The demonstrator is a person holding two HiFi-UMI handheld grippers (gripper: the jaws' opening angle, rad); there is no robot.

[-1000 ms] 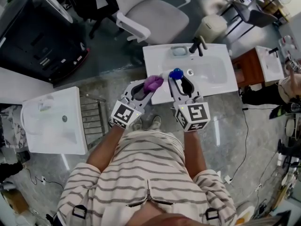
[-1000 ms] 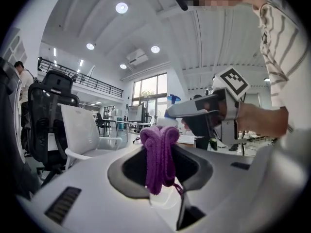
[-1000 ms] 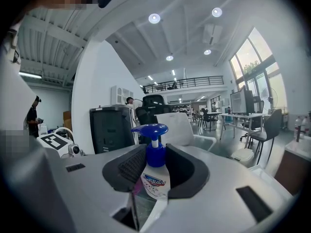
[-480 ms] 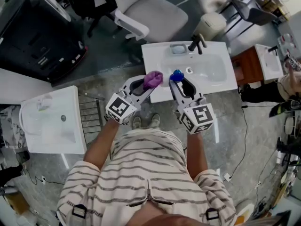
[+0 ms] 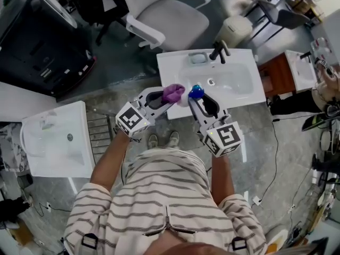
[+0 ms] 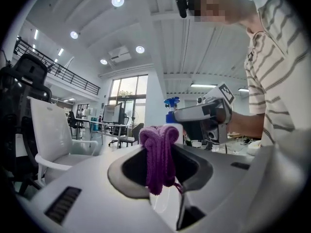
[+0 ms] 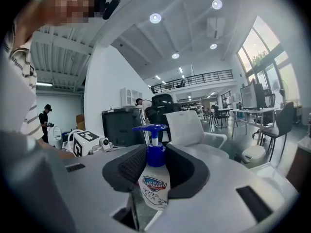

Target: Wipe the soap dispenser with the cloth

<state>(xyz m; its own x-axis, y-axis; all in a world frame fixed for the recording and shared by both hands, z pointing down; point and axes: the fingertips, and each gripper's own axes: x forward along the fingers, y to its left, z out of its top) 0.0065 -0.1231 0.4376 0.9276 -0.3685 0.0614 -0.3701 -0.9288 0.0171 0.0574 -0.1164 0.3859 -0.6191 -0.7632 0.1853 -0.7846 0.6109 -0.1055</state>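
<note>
The right claw (image 5: 195,96) grips an upright white plastic soap dispenser (image 7: 155,184) with a blue pump. The left claw (image 5: 171,96), clamping a bunched purple knitted cloth (image 6: 158,152), sits just left of it.

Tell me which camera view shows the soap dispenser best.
The right gripper view: the soap dispenser stands upright between the jaws of the right hand-held gripper, blue pump and label plain. The head view shows only its blue pump from above. The left gripper view shows it partly hidden behind the purple cloth.
</note>
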